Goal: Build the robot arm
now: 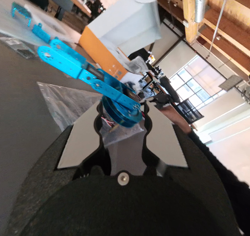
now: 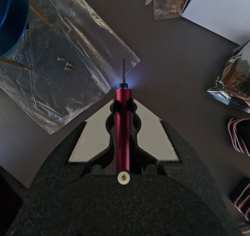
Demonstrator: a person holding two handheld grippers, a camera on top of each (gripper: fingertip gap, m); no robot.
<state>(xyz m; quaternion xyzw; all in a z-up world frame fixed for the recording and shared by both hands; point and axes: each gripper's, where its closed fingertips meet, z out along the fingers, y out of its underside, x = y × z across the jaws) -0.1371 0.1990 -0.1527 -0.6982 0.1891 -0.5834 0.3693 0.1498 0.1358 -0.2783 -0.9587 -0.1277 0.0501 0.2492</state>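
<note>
**Held Parts, Handling and Clearance**

The left gripper (image 1: pixel 122 115) is clamped on the round base of a blue metal arm assembly (image 1: pixel 86 73), which is held above the grey table (image 1: pixel 20 94). The assembly is judged rigid, jointed and top-heavy; the base ring is the firmest hold. Thin wires (image 1: pixel 108 120) at the base are judged fragile.

The right gripper (image 2: pixel 122 104) is clamped on a red screwdriver (image 2: pixel 122 127), its lit tip above a clear plastic bag (image 2: pixel 60 66). Three small screws (image 2: pixel 66 64) lie there, judged light and easily scattered. Open table is seen ahead; a white box (image 2: pixel 219 9) and a foil bag (image 2: pixel 232 83) bound the right side.
</note>
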